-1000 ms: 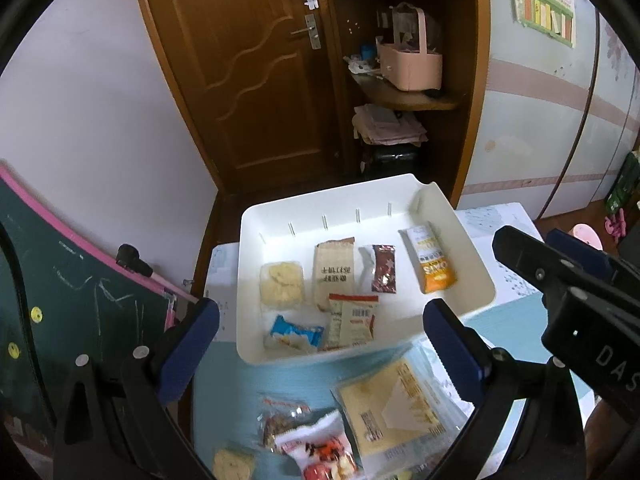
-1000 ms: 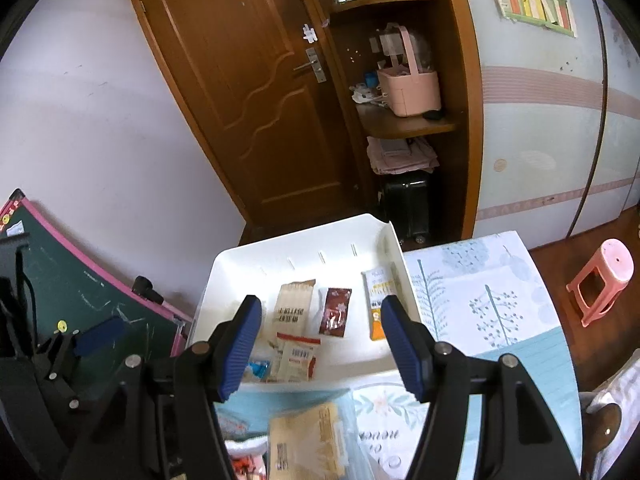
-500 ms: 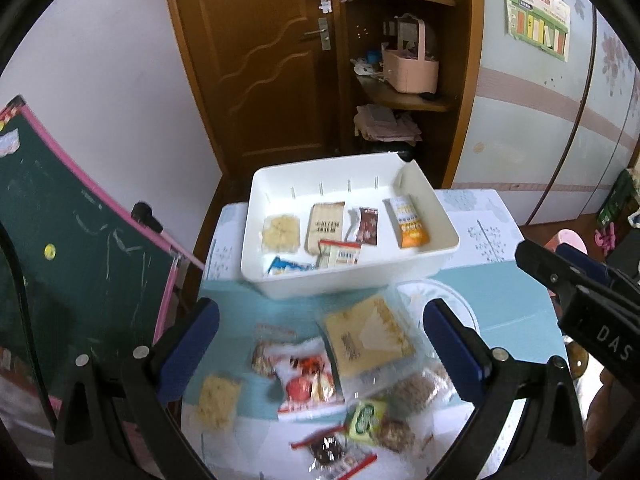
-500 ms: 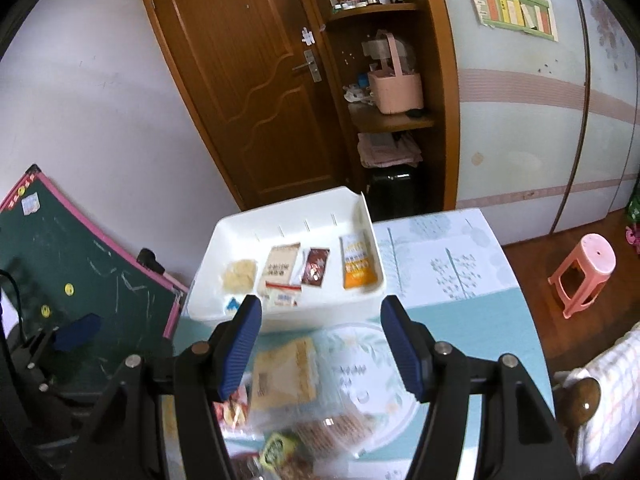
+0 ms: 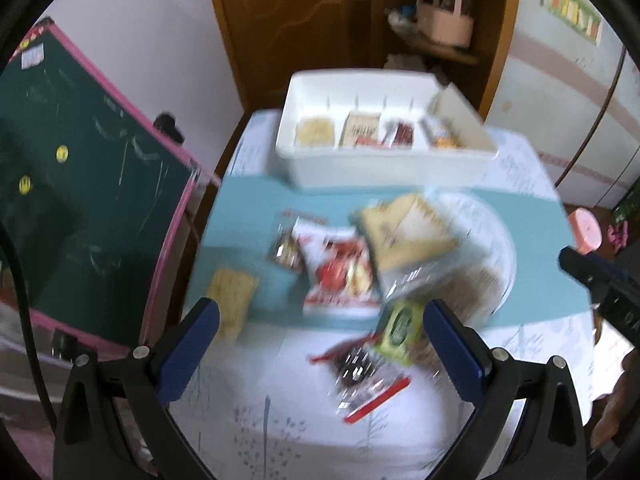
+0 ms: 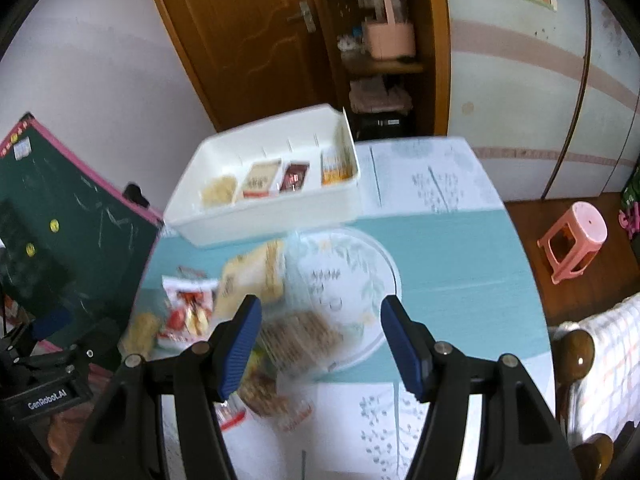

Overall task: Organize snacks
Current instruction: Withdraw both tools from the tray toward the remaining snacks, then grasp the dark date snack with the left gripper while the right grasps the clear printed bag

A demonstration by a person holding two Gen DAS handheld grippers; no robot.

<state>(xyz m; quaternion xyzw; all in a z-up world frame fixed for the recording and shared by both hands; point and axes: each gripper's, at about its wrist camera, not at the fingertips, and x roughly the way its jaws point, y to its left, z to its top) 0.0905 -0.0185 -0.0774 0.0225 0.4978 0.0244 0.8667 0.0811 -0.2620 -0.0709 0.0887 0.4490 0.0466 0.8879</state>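
A white bin [image 5: 384, 168] [image 6: 272, 216] stands at the table's far side with several snack packets inside. Loose snacks lie in front of it: a red-and-white bag [image 5: 340, 272] [image 6: 188, 312], a large clear pack of yellow crackers [image 5: 404, 236] [image 6: 252, 276], a green packet [image 5: 400, 328], a pale cracker packet [image 5: 230, 300] and a dark red-edged wrapper [image 5: 360, 372]. My left gripper [image 5: 320, 352] is open and empty above the near snacks. My right gripper [image 6: 320, 344] is open and empty above a clear pack of brown biscuits [image 6: 300, 332]. Both views are blurred.
A green chalkboard with a pink frame [image 5: 80, 184] leans at the table's left. A wooden door and a corner shelf with a pink basket [image 6: 388, 36] stand behind. A pink stool [image 6: 572, 240] is on the floor at right. A chair post [image 6: 576, 356] is at near right.
Both grippers have pulled back from the bin toward the near side of the table. More loose snacks have come into view. Both stay open and empty.
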